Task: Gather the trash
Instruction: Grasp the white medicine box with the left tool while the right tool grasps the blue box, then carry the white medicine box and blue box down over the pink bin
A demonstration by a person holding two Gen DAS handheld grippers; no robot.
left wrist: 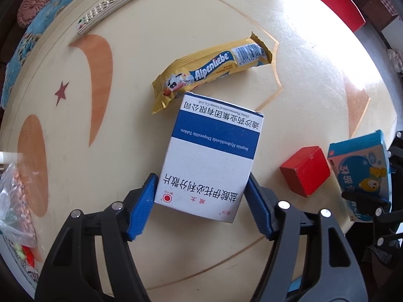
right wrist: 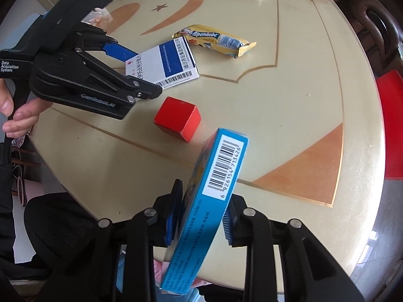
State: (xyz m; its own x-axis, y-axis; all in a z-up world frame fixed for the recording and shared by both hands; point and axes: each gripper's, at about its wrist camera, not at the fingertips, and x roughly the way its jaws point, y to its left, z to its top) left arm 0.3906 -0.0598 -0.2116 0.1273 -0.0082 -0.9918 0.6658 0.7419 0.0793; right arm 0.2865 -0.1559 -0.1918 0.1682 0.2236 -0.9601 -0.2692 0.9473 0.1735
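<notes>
A white and blue medicine box (left wrist: 209,156) lies on the cream round table (left wrist: 126,138), and my left gripper (left wrist: 201,180) points down with its blue pads (left wrist: 142,203) pressed on the box's two long sides. In the right wrist view the same left gripper (right wrist: 137,71) grips that box (right wrist: 166,63). My right gripper (right wrist: 206,193) is shut on a light blue carton (right wrist: 216,176), held on edge with its barcode up, above the table's near edge. That carton (left wrist: 362,173) also shows at the right in the left wrist view. An open yellow Alpenliebe wrapper (left wrist: 211,70) lies just beyond the medicine box.
A red block (right wrist: 177,119) sits between the two boxes. A white remote control (left wrist: 115,5) lies at the table's far side. A clear plastic bag (left wrist: 15,196) rests at the left edge. A red seat (right wrist: 390,125) stands beside the table. A person's hand (right wrist: 15,115) holds the left gripper's handle.
</notes>
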